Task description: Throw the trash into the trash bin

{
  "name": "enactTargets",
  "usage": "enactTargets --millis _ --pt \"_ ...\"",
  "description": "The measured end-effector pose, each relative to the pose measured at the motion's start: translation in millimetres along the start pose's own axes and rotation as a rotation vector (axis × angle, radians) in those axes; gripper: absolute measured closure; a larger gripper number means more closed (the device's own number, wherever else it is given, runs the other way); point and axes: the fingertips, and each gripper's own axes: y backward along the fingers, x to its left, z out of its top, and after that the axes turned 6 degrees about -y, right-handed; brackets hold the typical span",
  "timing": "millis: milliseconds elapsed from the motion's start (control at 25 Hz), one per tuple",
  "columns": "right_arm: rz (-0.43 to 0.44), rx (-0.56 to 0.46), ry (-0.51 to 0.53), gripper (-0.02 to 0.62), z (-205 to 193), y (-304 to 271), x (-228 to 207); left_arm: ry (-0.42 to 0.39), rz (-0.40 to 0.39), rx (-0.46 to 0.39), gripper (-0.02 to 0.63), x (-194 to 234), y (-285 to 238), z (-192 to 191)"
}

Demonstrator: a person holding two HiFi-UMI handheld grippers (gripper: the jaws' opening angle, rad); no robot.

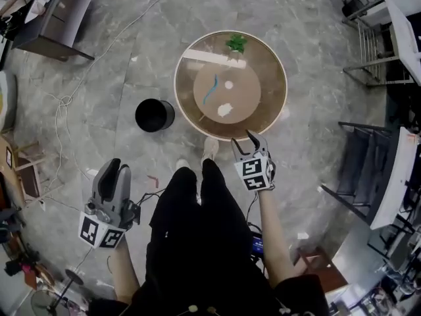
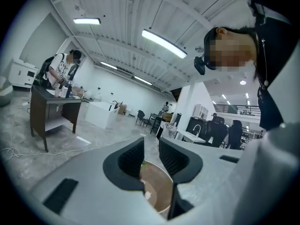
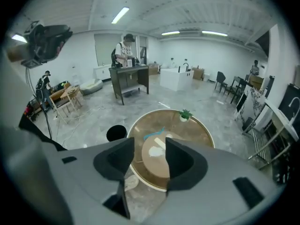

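The round brown table (image 1: 270,104) holds a crumpled white paper (image 1: 225,110), a blue strip (image 1: 210,89), a small white scrap (image 1: 228,84) and a green plant (image 1: 236,43). The black trash bin (image 1: 154,115) stands on the floor just left of it. My right gripper (image 1: 240,139) hangs open and empty over the table's near edge. In the right gripper view, my right gripper (image 3: 150,149) frames the white paper (image 3: 154,151), with the bin (image 3: 116,133) at left. My left gripper (image 1: 117,166) is lower left, away from the bin. Its jaws (image 2: 151,146) stand narrowly apart and empty.
A dark desk (image 1: 59,18) stands at the upper left, and a person (image 2: 61,71) works at it. Cables (image 1: 62,101) trail across the grey floor left of the bin. Metal racks and furniture (image 1: 378,170) line the right side. My black-clad legs (image 1: 197,229) fill the bottom centre.
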Motion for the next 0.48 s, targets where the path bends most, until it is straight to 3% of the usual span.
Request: enactTargets --millis 240,480 --pt "0.034 0.175 -0.009 0.382 -39.4 -103.8 -15.8 0.046 0.068 0.098 0.520 26.7 -5.8 -24.3" --pt "0.028 0.316 -0.020 0.365 -86.7 -185.9 -21.4 0.106 0.051 0.189 0.520 44.0 -12.1 -51.3"
